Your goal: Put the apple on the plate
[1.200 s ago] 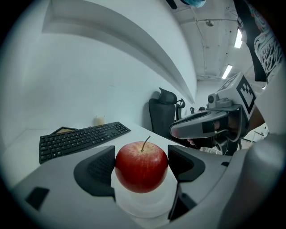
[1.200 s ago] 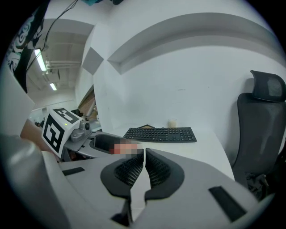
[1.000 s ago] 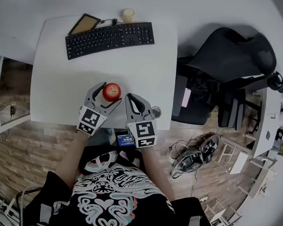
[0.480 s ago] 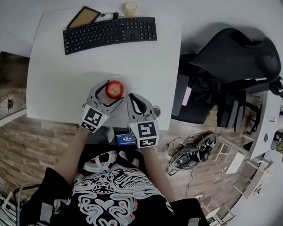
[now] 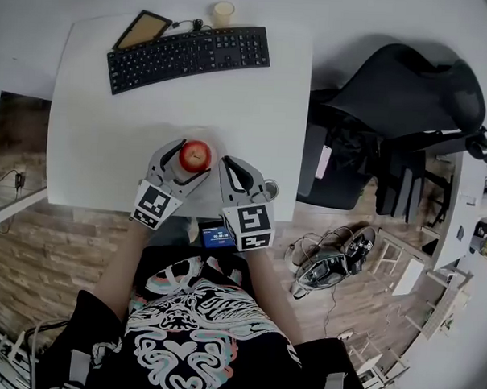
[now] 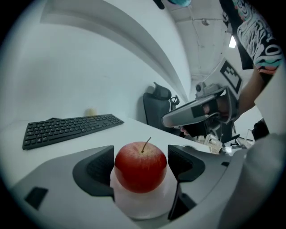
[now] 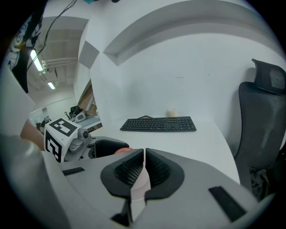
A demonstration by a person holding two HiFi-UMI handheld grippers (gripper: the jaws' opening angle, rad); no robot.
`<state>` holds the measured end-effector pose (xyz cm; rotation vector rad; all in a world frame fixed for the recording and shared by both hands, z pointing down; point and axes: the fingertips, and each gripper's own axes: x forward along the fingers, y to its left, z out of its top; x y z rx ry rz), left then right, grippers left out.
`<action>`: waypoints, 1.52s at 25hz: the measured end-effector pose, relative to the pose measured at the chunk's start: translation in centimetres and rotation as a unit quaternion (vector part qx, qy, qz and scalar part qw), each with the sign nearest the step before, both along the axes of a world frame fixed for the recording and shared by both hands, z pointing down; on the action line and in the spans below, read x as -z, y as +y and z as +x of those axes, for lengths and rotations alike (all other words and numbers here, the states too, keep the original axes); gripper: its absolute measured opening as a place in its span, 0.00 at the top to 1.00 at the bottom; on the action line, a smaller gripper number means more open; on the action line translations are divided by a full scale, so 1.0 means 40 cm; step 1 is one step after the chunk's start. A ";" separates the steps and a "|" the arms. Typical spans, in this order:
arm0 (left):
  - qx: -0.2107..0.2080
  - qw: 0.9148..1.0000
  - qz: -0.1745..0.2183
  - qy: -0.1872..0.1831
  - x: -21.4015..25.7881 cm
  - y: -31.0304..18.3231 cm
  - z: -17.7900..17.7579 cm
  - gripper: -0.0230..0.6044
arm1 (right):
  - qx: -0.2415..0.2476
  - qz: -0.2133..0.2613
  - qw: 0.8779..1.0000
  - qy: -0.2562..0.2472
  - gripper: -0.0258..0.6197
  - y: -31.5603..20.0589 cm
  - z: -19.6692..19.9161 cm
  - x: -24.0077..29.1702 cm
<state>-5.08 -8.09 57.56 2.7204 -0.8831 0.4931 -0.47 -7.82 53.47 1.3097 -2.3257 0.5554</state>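
A red apple (image 5: pixel 195 155) with a short stem sits between the jaws of my left gripper (image 5: pixel 188 160), near the table's front edge. Both pads touch its sides, so the gripper is shut on the apple (image 6: pixel 140 166). Directly under it lies a small white plate (image 6: pixel 144 205), whose pale rim (image 5: pixel 209 145) shows past the apple in the head view. I cannot tell whether the apple rests on the plate or hangs just above it. My right gripper (image 5: pixel 233 167) stands just right of the apple, shut and empty. In the right gripper view (image 7: pixel 144 163), a sliver of the plate (image 7: pixel 142 181) shows through its narrow gap.
A black keyboard (image 5: pixel 189 54) lies across the far side of the white table (image 5: pixel 255 109), with a small cup (image 5: pixel 223 13) and a flat dark tablet (image 5: pixel 142 30) behind it. A black office chair (image 5: pixel 401 100) stands right of the table.
My left gripper has carried the apple a little forward and right, over the plate. The right gripper has stayed shut beside it.
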 end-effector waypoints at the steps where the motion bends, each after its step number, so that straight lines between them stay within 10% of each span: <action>1: -0.002 1.000 0.006 0.011 0.010 0.004 -0.001 0.39 | 0.000 0.000 1.000 -0.001 0.91 0.001 -0.001 0.001; 18: 0.063 0.993 0.059 0.086 0.223 -0.003 -0.120 0.39 | -0.012 0.052 0.998 -0.016 0.91 0.002 0.006 0.118; 22: 0.093 0.990 0.085 0.056 0.280 -0.025 -0.162 0.91 | -0.010 0.087 0.996 -0.027 0.91 -0.001 0.010 0.175; 28: 0.106 0.988 0.108 -0.009 0.335 -0.052 -0.182 0.92 | -0.025 0.125 0.992 -0.019 0.91 -0.013 0.014 0.252; 38: 0.124 0.983 0.135 -0.007 0.430 -0.087 -0.208 0.93 | -0.021 0.154 0.987 -0.039 0.91 -0.034 -0.003 0.368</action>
